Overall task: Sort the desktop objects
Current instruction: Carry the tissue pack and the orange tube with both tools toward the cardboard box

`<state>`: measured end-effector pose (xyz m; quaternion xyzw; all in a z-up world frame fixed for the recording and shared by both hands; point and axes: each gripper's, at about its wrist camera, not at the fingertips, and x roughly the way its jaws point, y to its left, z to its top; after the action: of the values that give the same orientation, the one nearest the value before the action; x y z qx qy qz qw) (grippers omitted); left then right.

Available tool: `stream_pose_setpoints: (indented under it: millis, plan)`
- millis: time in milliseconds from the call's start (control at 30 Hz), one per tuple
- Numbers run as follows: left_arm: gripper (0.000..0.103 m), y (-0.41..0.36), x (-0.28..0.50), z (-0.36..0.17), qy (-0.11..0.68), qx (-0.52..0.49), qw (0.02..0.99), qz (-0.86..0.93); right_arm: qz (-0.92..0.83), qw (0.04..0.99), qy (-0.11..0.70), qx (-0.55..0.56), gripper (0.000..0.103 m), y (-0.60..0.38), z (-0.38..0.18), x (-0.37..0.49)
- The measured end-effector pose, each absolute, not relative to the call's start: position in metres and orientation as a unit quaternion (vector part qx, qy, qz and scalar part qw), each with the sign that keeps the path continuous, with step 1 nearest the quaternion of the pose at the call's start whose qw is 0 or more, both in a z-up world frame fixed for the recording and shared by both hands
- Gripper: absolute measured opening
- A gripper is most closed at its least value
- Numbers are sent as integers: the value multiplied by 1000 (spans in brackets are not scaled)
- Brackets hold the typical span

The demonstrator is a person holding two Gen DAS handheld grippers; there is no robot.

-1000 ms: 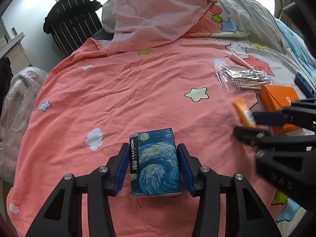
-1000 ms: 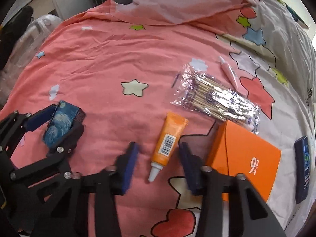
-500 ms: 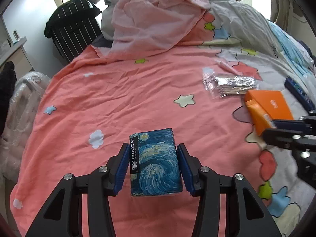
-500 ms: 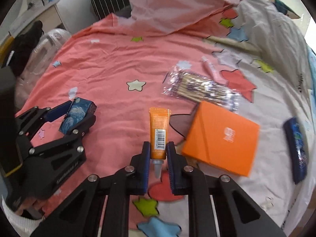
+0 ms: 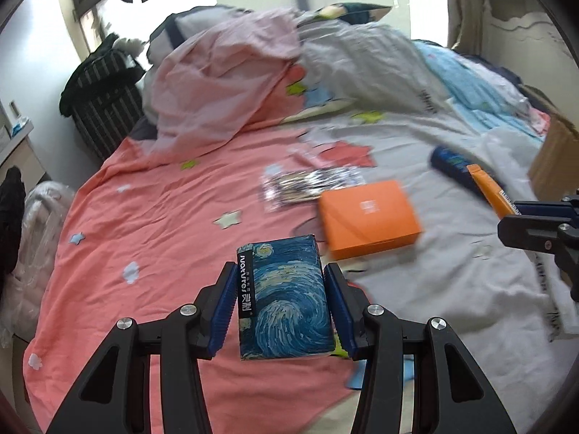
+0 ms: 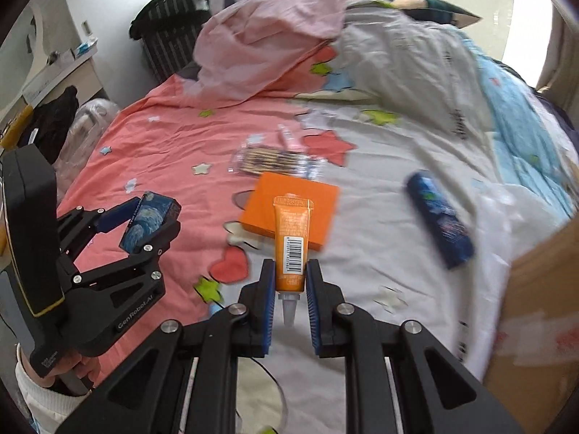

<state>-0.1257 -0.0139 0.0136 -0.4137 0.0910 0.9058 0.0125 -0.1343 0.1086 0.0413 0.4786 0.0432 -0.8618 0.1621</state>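
Note:
My left gripper (image 5: 280,282) is shut on a blue box with a swirling starry-night print (image 5: 284,298), held above the bed. That box (image 6: 150,224) and the left gripper (image 6: 144,222) also show at the left of the right wrist view. My right gripper (image 6: 289,282) is shut on an orange tube (image 6: 291,242), cap end toward the camera; the tube (image 5: 488,188) appears at the right edge of the left wrist view. On the bed lie an orange box (image 5: 369,213), a clear packet of sticks (image 6: 275,162), a small pink tube (image 6: 287,137) and a dark blue bottle (image 6: 439,218).
A cardboard box (image 6: 535,311) stands at the right edge. Crumpled pink and grey bedding (image 5: 235,76) is heaped at the head of the bed. A striped black bag (image 5: 105,97) and a plastic bag (image 5: 39,224) sit off the bed's left side.
The right gripper closed on the orange tube and lifted it off the bed. Both grippers have risen and swung to the right, the left still carrying the starry box.

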Motion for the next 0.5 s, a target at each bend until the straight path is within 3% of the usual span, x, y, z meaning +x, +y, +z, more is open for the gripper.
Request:
stream_pose_setpoints:
  millis: [500]
  plan:
    - [49,105,-80,71,108,-368,93,919,-903,108,-18,416,15,243,103,-64]
